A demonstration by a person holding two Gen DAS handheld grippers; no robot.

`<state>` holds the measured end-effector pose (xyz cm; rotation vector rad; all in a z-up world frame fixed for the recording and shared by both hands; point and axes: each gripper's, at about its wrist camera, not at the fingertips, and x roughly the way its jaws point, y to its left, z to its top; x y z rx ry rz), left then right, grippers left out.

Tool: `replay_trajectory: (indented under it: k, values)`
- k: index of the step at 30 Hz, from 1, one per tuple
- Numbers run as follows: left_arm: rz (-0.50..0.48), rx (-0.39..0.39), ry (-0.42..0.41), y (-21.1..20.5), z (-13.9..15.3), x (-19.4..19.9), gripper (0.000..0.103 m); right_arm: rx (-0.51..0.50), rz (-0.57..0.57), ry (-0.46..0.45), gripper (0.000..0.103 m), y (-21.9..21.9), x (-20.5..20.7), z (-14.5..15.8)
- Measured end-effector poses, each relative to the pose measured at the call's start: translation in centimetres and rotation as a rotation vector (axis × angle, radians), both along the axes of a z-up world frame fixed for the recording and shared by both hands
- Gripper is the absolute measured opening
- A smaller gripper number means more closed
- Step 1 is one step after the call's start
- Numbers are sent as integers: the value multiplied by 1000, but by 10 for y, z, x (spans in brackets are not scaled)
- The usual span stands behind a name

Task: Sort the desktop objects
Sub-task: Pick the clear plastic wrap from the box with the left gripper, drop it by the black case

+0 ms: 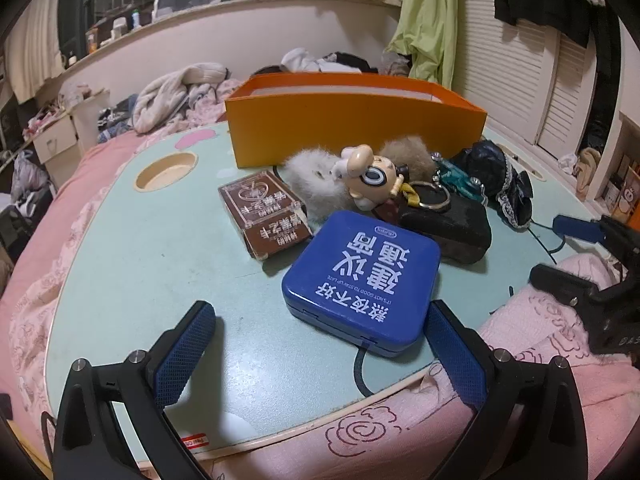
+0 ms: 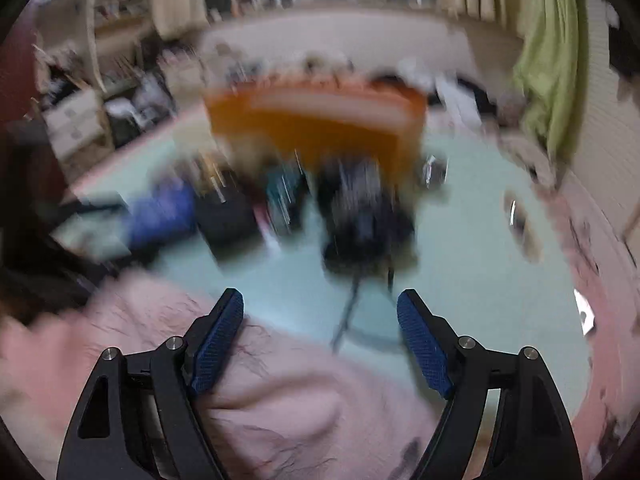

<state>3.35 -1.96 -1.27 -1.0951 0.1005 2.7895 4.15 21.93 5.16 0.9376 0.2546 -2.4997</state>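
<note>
On the pale green table lie a blue square tin, a brown card box, a fluffy keychain with a cartoon figure, a black block, a green toy car and a black lace bow. An orange box stands open behind them. My left gripper is open and empty, just in front of the blue tin. My right gripper is open and empty; its view is blurred, with the black bow ahead and the orange box beyond. The right gripper also shows in the left wrist view.
The table has a round cup recess at its left. Pink bedding surrounds the table, and a black cord runs off its near edge. Clothes are piled behind the orange box, and shelves stand at the left.
</note>
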Motion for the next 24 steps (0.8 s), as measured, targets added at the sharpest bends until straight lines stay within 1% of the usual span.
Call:
replay_trajectory:
  k: [1,3,6,9,10,12,14,15,16,18,19,20,22,24]
  values:
    - [2,4,4,-1,0,1,103,-7,-26,4,97,2,-10,-10]
    - [5,20,9,-2,1,3,103,-4,-23,-9,98,-4,-23,-18]
    - [4,72,34,-10,6,7,103,-8,-26,0,98,-11,-37,-36]
    - [-15,137,76,-18,20,13,103,-10,-24,0,98,-18,-47,-47]
    - [-24,168,91,-22,31,11,103,-11,-24,0,99,-18,-48,-48]
    - [-22,202,118,-27,50,3,103,-11,-23,0,99,-20,-51,-49]
    - [2,221,122,-34,75,-21,103,-12,-24,1,99,-23,-54,-54]
    - [11,228,108,-36,83,-36,103,-12,-24,1,99,-22,-54,-54]
    - [20,232,88,-38,92,-59,103,-11,-24,1,99,-22,-55,-54]
    - [44,212,68,-38,101,-93,103,-12,-23,1,99,-22,-54,-53]
    - [71,181,41,-36,103,-118,103,-12,-23,1,99,-22,-54,-53]
    - [92,160,19,-35,102,-134,103,-11,-24,1,99,-22,-53,-53]
    - [141,124,-34,-33,94,-170,103,-12,-24,1,99,-24,-59,-55]
    - [173,112,-70,-32,83,-190,103,-13,-23,2,99,-27,-65,-61]
